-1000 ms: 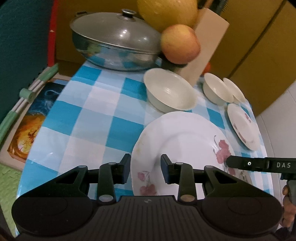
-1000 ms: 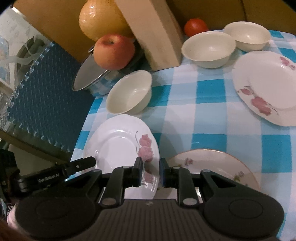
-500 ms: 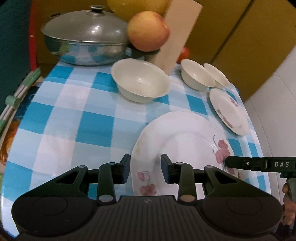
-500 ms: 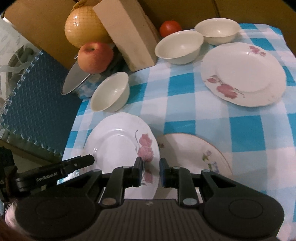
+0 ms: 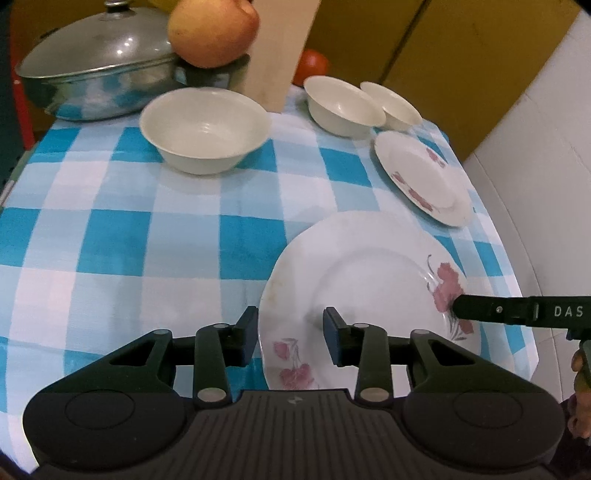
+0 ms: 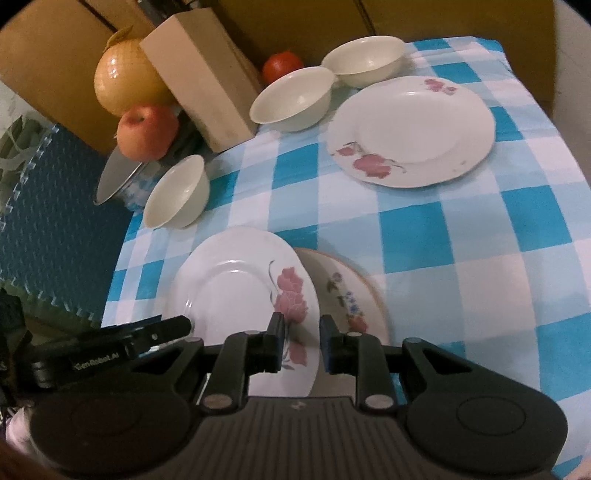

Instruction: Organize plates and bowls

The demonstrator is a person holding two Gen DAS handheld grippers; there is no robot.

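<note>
A white plate with pink flowers (image 5: 369, 280) is held off the blue checked tablecloth (image 5: 147, 229) by both grippers. My left gripper (image 5: 290, 338) is shut on its near-left rim. My right gripper (image 6: 301, 343) is shut on its opposite rim; the plate also shows in the right wrist view (image 6: 240, 295). Under it on the cloth lies a cream plate with small flowers (image 6: 347, 295). A second pink-flowered plate (image 6: 410, 129) lies at the far right. Three white bowls stand on the table: one at the left (image 5: 203, 129), two at the back (image 5: 341, 105) (image 5: 391, 105).
A lidded steel pan (image 5: 96, 62) stands at the back left with an apple (image 5: 212, 27) beside it. A tan knife block (image 6: 199, 77), a yellow pomelo (image 6: 125, 81) and a tomato (image 6: 282, 64) stand along the back. The table edge is close on the right.
Both grippers have lifted the flowered plate and carried it rightward. The cream plate beneath it shows more in the right wrist view.
</note>
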